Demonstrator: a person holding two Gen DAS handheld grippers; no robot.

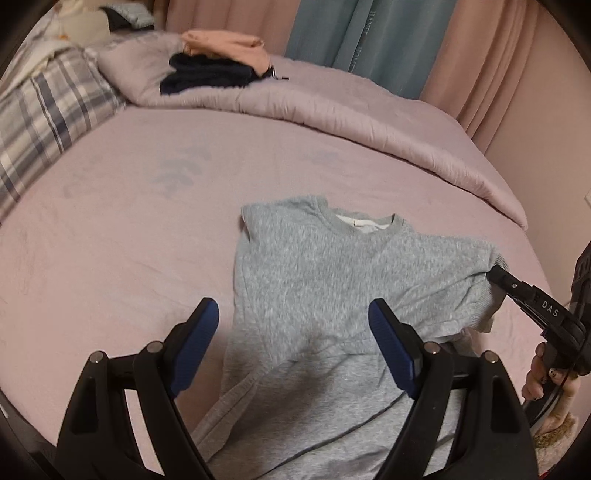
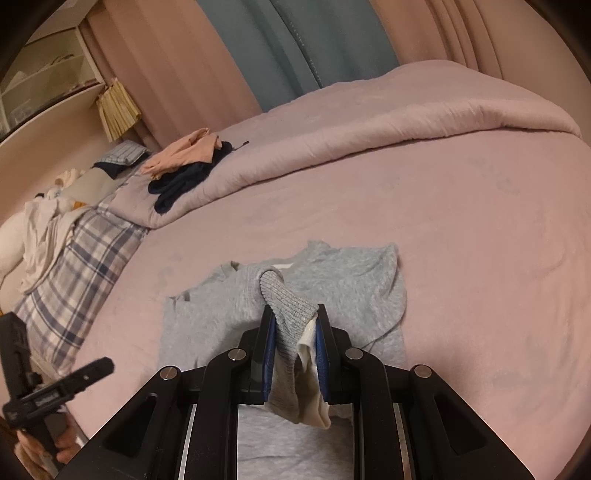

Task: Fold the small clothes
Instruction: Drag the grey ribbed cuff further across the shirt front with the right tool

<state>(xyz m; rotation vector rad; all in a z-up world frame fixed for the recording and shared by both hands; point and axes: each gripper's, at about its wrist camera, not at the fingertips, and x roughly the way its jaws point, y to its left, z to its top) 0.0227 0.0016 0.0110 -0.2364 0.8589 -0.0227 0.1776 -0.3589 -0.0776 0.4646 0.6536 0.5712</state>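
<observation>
A small grey sweatshirt (image 1: 332, 280) lies face up on the pink bed sheet (image 1: 129, 221), collar away from me. My left gripper (image 1: 293, 314) is open and empty, hovering above the sweatshirt's lower left part. My right gripper (image 2: 295, 314) is shut on the ribbed cuff (image 2: 284, 295) of the sweatshirt's right sleeve and holds it lifted over the body of the sweatshirt (image 2: 354, 280). The right gripper also shows in the left wrist view (image 1: 495, 273) at the sleeve's end. The left gripper shows at the lower left of the right wrist view (image 2: 107, 363).
A pink duvet (image 1: 332, 110) is bunched along the far side of the bed, with a dark blue garment (image 1: 207, 75) and a peach garment (image 1: 225, 44) on it. A plaid pillow (image 1: 44, 125) lies at left. Curtains (image 1: 369, 33) hang behind.
</observation>
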